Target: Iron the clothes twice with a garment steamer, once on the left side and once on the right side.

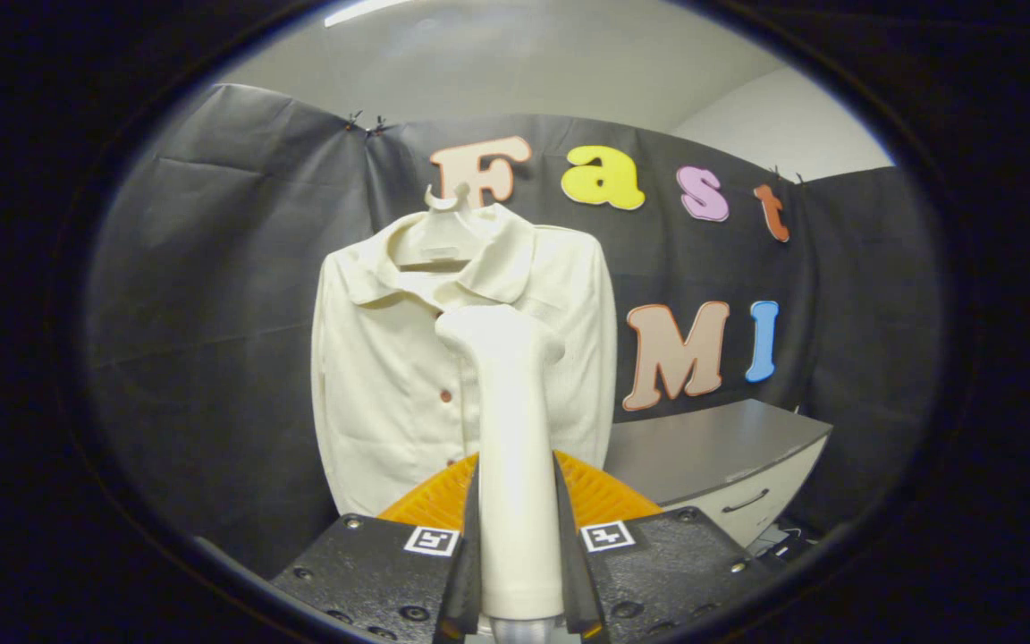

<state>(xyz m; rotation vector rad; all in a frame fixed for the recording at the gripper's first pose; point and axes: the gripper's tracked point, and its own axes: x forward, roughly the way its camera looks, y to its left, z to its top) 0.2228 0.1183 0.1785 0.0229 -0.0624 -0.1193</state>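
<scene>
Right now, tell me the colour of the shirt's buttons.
Reddish-brown, on the cream shirt, clearest in the gripper view, beyond the steamer the gripper holds.

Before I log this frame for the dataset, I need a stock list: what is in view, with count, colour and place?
Shirt: one, cream, buttoned, hung beyond the fingers against the black cloth wall.
Hanger: one, pale, inside the shirt's collar.
Garment steamer: one, white, upright between the fingers, its head in front of the shirt.
Cabinet: one, grey top, pale front with a dark handle, right of the shirt.
Gripper: one, black, with orange behind the fingers, both fingers pressed on the steamer's handle.
</scene>
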